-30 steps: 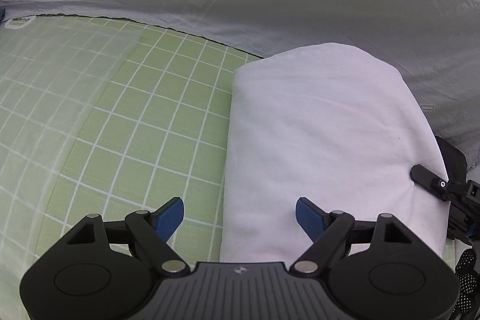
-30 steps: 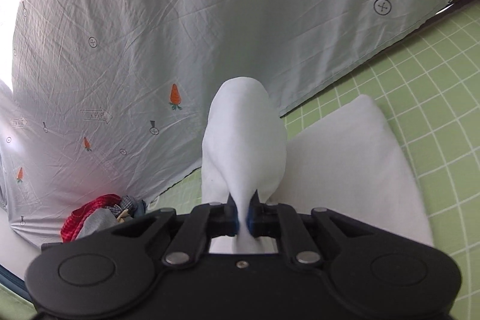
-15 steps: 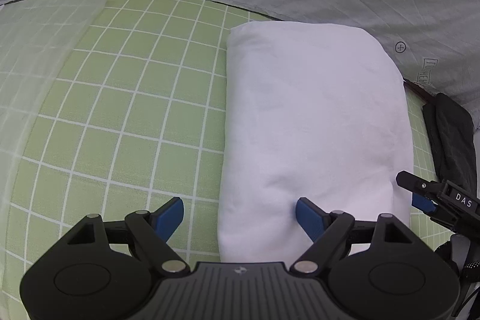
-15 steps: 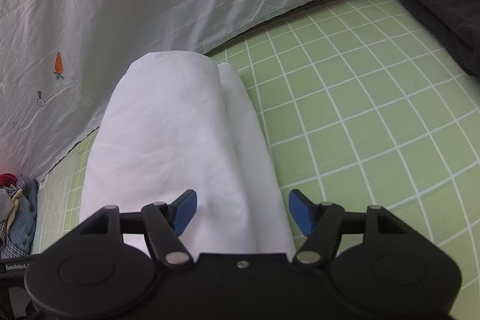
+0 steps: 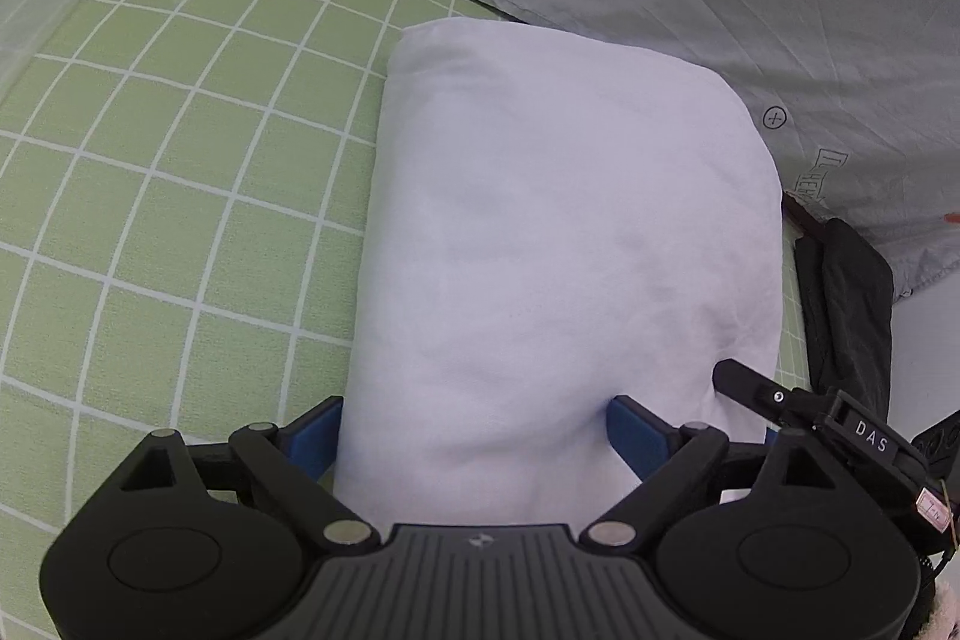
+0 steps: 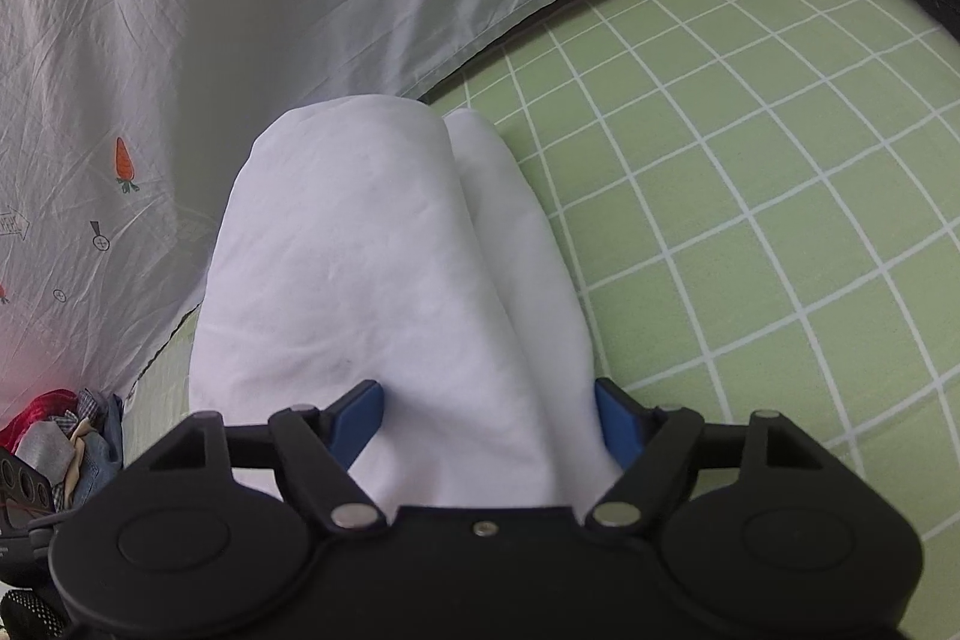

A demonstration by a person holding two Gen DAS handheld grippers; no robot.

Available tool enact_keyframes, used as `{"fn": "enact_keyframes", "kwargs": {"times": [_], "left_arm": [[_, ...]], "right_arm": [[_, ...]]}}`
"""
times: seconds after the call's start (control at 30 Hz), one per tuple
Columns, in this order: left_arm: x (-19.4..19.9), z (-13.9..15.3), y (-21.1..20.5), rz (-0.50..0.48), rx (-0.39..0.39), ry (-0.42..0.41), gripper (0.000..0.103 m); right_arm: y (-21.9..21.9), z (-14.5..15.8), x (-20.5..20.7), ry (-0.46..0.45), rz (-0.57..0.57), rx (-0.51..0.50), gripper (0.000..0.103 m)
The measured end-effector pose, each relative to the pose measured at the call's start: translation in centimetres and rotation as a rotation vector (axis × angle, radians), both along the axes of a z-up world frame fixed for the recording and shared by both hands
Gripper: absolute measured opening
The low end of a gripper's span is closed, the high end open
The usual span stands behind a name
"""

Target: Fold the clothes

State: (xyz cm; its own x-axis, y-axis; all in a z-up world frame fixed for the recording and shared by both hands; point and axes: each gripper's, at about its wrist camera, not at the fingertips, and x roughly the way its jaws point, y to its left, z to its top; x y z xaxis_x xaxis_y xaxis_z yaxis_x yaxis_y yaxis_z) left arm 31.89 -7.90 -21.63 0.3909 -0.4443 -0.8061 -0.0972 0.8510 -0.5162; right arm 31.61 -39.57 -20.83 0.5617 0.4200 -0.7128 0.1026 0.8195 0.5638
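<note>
The folded white garment (image 5: 558, 244) lay on the green checked mat (image 5: 180, 196), beside the grey sheet (image 6: 240, 10). My left gripper (image 5: 474, 430) and right gripper (image 6: 489, 415) both stood spread wide around its near end, clamping nothing.

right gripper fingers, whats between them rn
The folded white garment lies between the open right gripper fingers, as the right wrist view shows.

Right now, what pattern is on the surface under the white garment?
Light green with a white grid; clearest in the left wrist view.
</note>
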Motion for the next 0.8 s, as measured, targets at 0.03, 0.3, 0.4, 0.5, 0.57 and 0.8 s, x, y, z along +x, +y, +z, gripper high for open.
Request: {"fn": "enact_keyframes", "kwargs": {"times": [0.03, 0.3, 0.4, 0.5, 0.57, 0.8], "left_arm": [[0.0, 0.2, -0.4, -0.007, 0.02, -0.007, 0.087], [-2.8, 3.3, 0.4, -0.084, -0.038, -0.069, 0.036], [-5.8, 4.8, 0.6, -0.119, -0.043, -0.11, 0.036], [-9.1, 5.9, 0.5, -0.153, -0.052, -0.14, 0.036], [-10.8, 6.2, 0.3, -0.183, -0.06, -0.149, 0.035], [-15.2, 6.5, -1.6, -0.276, -0.071, -0.152, 0.035]], "right_arm": [[0.2, 0.1, -0.1, 0.001, -0.004, 0.006, 0.056], [1.8, 3.9, -5.1, -0.051, -0.099, -0.011, 0.014], [2.5, 5.8, -8.6, -0.08, -0.127, -0.038, 0.014], [2.8, 7.0, -12.3, -0.087, -0.166, -0.046, 0.014], [2.8, 7.4, -15.0, -0.098, -0.197, -0.051, 0.014], [1.3, 7.6, -22.7, -0.101, -0.291, -0.054, 0.014]]}}
